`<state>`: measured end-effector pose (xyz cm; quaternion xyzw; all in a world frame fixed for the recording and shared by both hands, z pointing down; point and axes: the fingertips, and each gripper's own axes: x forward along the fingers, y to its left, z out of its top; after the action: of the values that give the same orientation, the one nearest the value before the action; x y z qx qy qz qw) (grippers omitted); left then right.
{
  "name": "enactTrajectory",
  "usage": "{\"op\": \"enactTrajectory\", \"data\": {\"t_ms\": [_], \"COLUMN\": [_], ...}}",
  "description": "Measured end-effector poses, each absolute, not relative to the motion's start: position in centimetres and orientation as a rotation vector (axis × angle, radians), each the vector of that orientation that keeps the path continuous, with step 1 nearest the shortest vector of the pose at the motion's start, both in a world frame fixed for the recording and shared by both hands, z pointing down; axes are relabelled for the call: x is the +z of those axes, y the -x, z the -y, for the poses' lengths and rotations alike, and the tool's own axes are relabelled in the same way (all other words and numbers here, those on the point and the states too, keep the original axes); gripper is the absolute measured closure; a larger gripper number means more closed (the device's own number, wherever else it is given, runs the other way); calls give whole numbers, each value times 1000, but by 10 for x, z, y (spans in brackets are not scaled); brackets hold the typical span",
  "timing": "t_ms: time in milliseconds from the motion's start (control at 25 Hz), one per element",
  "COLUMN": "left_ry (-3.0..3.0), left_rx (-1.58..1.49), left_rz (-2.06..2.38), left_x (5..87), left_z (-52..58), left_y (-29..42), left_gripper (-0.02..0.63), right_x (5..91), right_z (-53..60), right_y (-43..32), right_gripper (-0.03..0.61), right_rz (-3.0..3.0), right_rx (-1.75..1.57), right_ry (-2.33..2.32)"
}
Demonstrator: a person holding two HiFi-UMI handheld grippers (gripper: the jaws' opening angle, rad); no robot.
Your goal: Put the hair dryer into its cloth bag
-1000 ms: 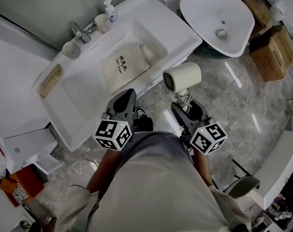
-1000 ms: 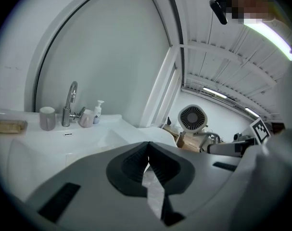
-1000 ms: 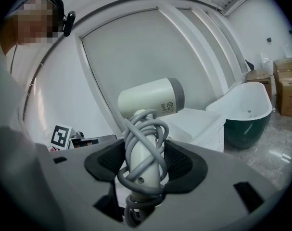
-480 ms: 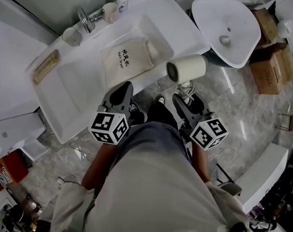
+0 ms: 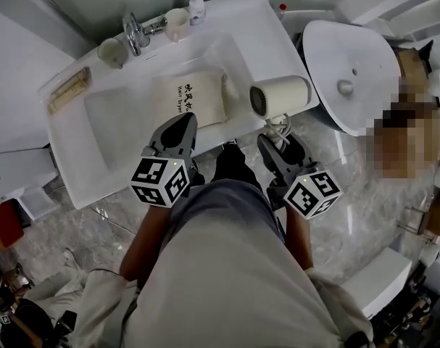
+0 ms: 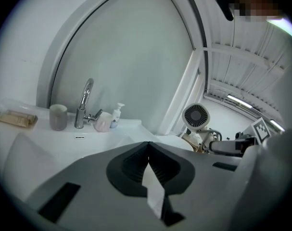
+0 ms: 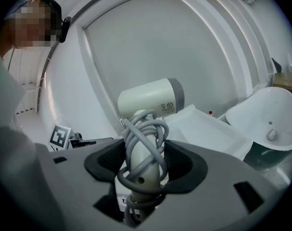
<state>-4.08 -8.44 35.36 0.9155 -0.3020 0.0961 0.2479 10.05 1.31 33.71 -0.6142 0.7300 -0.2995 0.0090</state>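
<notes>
A cream hair dryer (image 5: 280,97) (image 7: 150,100) with its grey cord wound round the handle is held up by my right gripper (image 5: 275,142) (image 7: 145,165), which is shut on the handle. The dryer hangs over the right front corner of the white washbasin (image 5: 75,143). The beige cloth bag (image 5: 189,100) with dark print lies flat in the basin. My left gripper (image 5: 180,127) (image 6: 148,150) is shut and holds nothing, its tips at the basin's front edge just below the bag. The left gripper view shows the dryer's back grille (image 6: 196,116).
At the basin's back stand a chrome tap (image 5: 136,33) (image 6: 83,105), two cups (image 5: 112,52), a soap pump bottle (image 5: 197,6) and a woven tray (image 5: 69,91). A second loose white basin (image 5: 350,78) (image 7: 271,124) sits on the floor at right, beside cardboard boxes.
Both grippers have come closer to the washbasin. The hair dryer, earlier over the floor in front of the basin, is now above its right front corner. The left tips reached the basin's front edge.
</notes>
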Motion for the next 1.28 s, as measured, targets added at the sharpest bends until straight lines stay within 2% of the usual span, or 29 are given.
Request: {"op": "enactTrajectory", "data": {"t_ms": [280,960,1120,1200,1280], "left_ry": [-2455,-2272,-2257,-2233,-2204], "left_rx": [191,444,534,557,587], "left_rz": [902,1167,1229,1229,1236], "left_x": [348,419,440,449,459], "left_z": [103,119,117,117,115], "left_y": [5,-46,-52,-56,-58], "left_gripper": [615,614,596,552,535], "right_x": [352,397,407,412,416], "right_z": [23,77,82,85,86], "right_y": [-136,-183,-189,-192,-193], "right_gripper": [325,325,325,325,325], "right_rz": [-2410,-2739,-2781,-2796,-2808], "right_rx": [-1053,-1230,-1261,-1273,-1292], "right_ry": [1766,1440,1379,1359,1335]}}
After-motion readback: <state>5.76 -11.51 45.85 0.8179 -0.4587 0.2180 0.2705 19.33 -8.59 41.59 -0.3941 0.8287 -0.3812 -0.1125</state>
